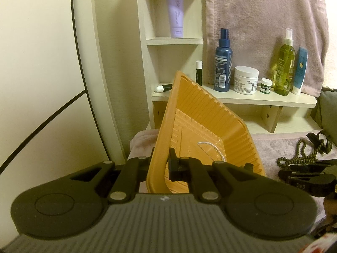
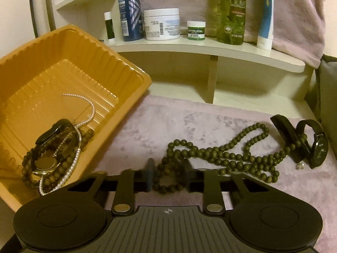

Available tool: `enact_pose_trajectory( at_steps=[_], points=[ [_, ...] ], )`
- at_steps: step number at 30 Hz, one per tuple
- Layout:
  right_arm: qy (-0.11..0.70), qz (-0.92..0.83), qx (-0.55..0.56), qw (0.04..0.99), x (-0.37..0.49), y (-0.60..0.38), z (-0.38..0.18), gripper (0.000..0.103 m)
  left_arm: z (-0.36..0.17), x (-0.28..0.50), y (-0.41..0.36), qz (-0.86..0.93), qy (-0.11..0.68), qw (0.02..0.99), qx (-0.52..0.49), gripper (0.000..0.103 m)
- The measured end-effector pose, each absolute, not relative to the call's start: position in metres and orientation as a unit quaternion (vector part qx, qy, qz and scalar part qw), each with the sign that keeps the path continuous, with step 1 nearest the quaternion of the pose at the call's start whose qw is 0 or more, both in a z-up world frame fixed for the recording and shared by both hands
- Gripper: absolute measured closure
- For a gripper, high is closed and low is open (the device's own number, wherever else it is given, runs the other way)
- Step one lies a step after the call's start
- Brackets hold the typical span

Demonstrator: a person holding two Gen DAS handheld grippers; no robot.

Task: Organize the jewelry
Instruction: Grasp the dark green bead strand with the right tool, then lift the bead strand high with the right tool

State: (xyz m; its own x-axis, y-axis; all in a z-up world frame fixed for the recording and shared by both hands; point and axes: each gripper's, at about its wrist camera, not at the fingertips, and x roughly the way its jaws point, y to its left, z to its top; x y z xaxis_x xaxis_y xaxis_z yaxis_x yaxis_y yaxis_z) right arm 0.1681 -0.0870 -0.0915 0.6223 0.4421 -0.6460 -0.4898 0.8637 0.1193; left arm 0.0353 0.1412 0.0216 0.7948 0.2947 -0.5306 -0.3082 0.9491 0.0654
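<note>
My left gripper (image 1: 163,160) is shut on the near rim of the orange plastic tray (image 1: 202,109), which it holds tilted up. Inside the tray (image 2: 134,71) lie a pearl strand (image 2: 90,105), a gold-faced watch (image 2: 45,162) and some brown beads. A long necklace of dark green beads (image 2: 221,154) sprawls over the pink cloth. My right gripper (image 2: 168,175) sits low at its left end, both pads against a loop of those beads. Further right, a black watch (image 2: 316,147) rests on the cloth, tangled with the far end of the beads.
A cream shelf (image 2: 210,48) behind the cloth carries a blue spray bottle (image 2: 129,14), a white jar (image 2: 162,24), a small green pot (image 2: 195,30) and a green bottle (image 2: 230,10). A lilac tube (image 1: 174,14) stands on a higher shelf. A grey cushion (image 2: 328,97) borders the right.
</note>
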Motion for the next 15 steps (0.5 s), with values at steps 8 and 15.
enact_pose_trajectory(
  at_steps=[8,15],
  points=[
    [0.343,0.257,-0.008,0.903,0.155,-0.106,-0.079,0.096,0.021,0.036,0.142,0.159,0.278,0.947,-0.011,0.096],
    [0.307,0.258,-0.002,0.916,0.138,-0.133,-0.040,0.096,0.021,0.036,0.141,0.159,0.277,0.947,-0.010,0.096]
  ],
)
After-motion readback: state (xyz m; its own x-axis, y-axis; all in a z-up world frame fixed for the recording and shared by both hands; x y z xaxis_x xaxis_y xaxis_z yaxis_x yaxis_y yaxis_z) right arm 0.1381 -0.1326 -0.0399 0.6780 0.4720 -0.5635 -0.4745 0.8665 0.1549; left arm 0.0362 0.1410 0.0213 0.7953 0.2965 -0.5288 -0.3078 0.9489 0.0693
